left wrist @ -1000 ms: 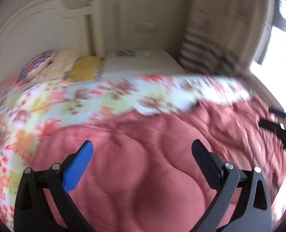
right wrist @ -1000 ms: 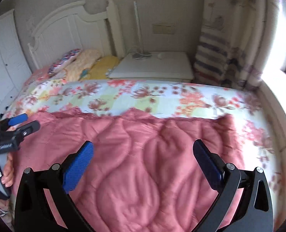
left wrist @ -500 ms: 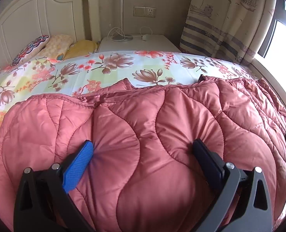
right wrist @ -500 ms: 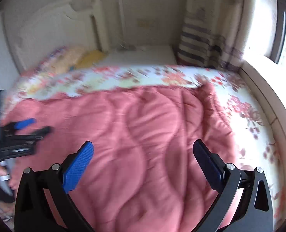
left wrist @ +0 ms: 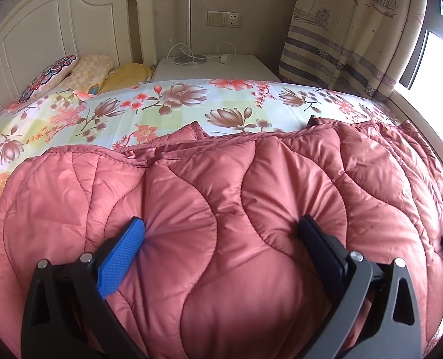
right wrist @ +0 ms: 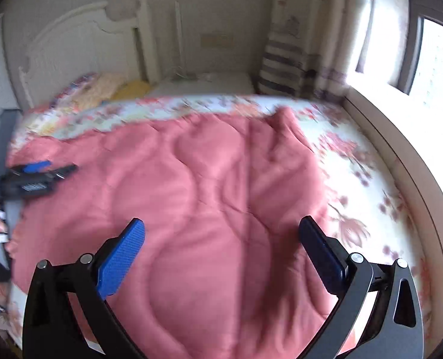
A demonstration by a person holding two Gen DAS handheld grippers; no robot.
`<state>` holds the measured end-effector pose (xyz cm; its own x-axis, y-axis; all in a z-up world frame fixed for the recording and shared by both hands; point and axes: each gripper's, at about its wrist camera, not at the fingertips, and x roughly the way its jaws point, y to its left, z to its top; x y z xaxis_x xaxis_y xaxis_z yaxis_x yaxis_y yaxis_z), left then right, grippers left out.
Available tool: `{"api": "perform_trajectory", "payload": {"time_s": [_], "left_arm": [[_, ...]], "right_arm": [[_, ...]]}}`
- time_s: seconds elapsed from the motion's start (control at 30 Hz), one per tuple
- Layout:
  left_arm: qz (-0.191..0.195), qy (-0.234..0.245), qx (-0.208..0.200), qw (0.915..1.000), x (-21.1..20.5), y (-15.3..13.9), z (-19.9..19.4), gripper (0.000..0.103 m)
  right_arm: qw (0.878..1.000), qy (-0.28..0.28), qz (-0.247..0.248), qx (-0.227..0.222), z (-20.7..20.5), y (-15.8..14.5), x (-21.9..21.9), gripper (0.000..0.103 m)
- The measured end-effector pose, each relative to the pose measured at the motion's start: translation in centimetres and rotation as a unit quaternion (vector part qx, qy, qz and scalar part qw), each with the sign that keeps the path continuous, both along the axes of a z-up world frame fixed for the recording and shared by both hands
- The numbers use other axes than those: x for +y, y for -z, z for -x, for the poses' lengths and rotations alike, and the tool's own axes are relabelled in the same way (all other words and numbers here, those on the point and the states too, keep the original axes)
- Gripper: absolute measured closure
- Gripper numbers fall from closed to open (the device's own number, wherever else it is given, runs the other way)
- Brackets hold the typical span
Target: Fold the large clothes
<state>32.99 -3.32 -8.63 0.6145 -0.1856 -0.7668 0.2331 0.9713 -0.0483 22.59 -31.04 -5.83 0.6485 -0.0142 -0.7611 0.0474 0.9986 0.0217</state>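
The pink quilt [left wrist: 221,209] lies spread over the floral bed [left wrist: 176,104]. The left gripper [left wrist: 221,233] presses into it, jaws wide apart; the right gripper [right wrist: 221,236] hovers above, also spread.

- Daylit from the window [left wrist: 434,48] at right, blown out to white glare in both views.
- Sharp in the left wrist view; soft sheen on the pink quilt [left wrist: 221,197], small shadows beside the fingers [left wrist: 122,254].
- Motion-smeared across the right wrist view, floral sheet [right wrist: 350,179] blurred.
- Fisheye-bent throughout, dark vignette at corners.
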Motion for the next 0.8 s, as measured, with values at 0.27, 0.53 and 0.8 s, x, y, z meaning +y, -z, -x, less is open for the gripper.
{"api": "perform_trajectory", "payload": {"time_s": [0.27,0.53,0.8], "left_arm": [[0.003,0.001,0.003,1.0000,-0.1,0.0,0.0,0.002],[0.084,-0.019,-0.030,0.9959,4.8,-4.1,4.4,0.002],[0.024,-0.077,-0.017,0.9966,10.2,-1.7,9.1,0.002]], "right_arm": [[0.999,0.002,-0.022,0.029,-0.4,1.9,-0.7,0.004],[0.996,-0.008,-0.013,-0.092,3.5,-3.8,3.0,0.005],[0.988,-0.133,-0.027,-0.072,3.7,-2.8,9.4,0.005]]}}
